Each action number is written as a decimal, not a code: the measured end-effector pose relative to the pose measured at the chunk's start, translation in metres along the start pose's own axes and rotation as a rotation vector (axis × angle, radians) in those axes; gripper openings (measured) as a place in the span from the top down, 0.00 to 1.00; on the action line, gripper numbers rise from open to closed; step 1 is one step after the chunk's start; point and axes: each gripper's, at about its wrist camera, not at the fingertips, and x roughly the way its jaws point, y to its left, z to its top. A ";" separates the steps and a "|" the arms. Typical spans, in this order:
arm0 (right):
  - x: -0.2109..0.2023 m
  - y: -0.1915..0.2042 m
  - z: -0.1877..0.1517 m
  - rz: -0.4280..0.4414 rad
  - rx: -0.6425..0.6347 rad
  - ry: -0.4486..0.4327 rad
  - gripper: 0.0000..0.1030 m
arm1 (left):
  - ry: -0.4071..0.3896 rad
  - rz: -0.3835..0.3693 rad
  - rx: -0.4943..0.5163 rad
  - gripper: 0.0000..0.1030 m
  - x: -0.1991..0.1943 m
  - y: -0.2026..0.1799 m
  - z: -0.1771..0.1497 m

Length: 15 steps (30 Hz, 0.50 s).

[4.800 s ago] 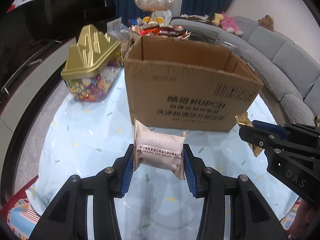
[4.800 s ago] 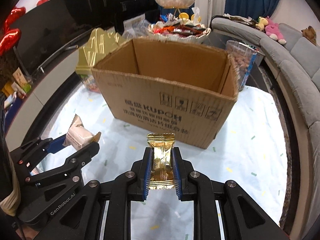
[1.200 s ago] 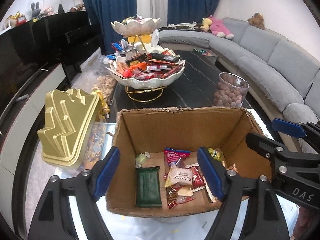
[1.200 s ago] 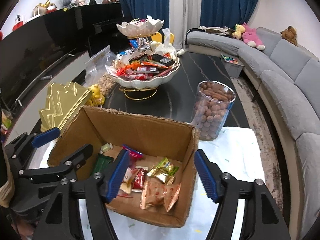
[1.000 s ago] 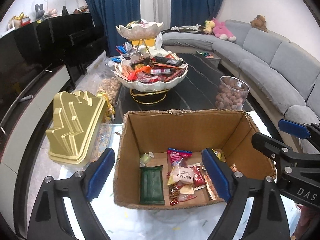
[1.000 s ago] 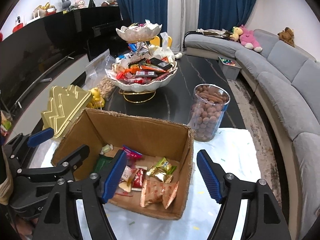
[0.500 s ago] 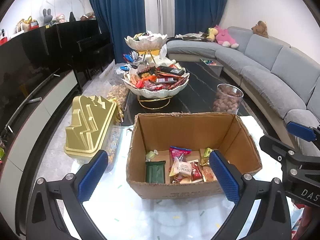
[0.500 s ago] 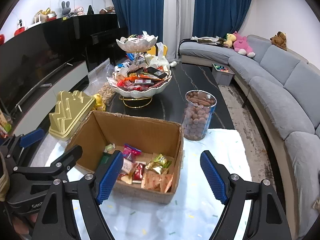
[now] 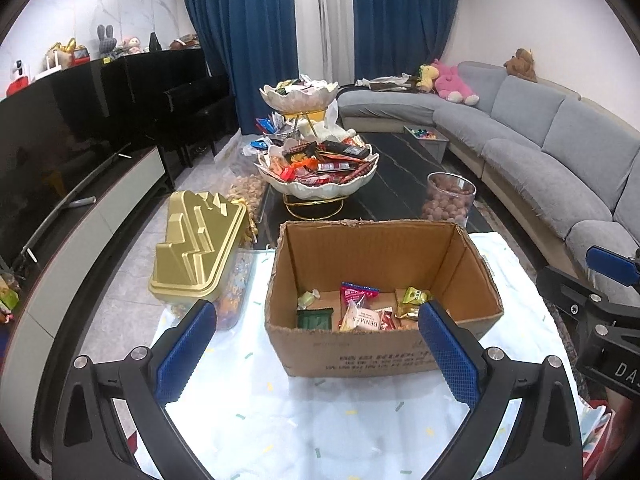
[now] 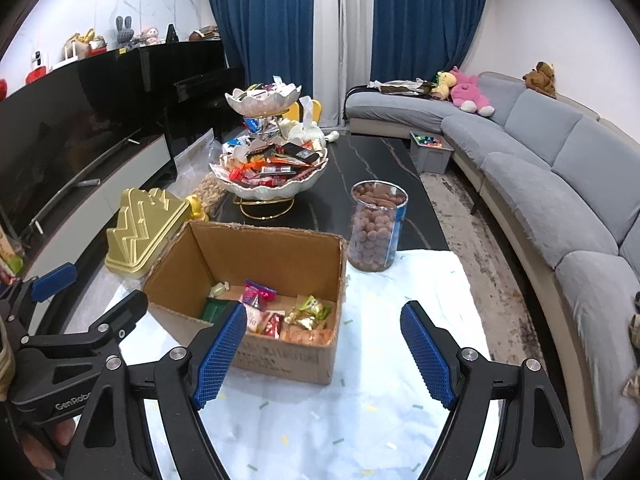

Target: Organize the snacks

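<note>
An open cardboard box stands on the light tablecloth, with several wrapped snacks lying on its floor. My left gripper hangs open and empty above the cloth, in front of the box's near wall. In the right wrist view the same box and its snacks sit to the left of centre. My right gripper is open too, with nothing between its blue pads, and hovers off the box's near right corner. Each gripper shows at the edge of the other's view.
A gold-lidded candy container stands left of the box. Behind it are a two-tier shell bowl heaped with snacks and a clear jar of brown balls. A grey sofa curves along the right, and a dark TV cabinet runs along the left.
The packets both grippers held earlier now lie in the box. Both have drawn back and up from over the box, and their jaws stand wider.
</note>
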 end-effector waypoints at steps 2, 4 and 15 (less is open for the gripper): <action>-0.005 0.000 -0.005 -0.006 0.004 0.000 0.22 | -0.006 0.005 -0.005 0.00 -0.006 0.001 -0.004; -0.010 0.002 -0.009 -0.011 0.008 0.004 0.22 | -0.008 0.011 -0.008 0.00 -0.012 0.002 -0.009; -0.057 0.009 -0.049 -0.028 0.014 0.007 0.16 | 0.003 0.027 -0.009 0.00 -0.059 0.002 -0.044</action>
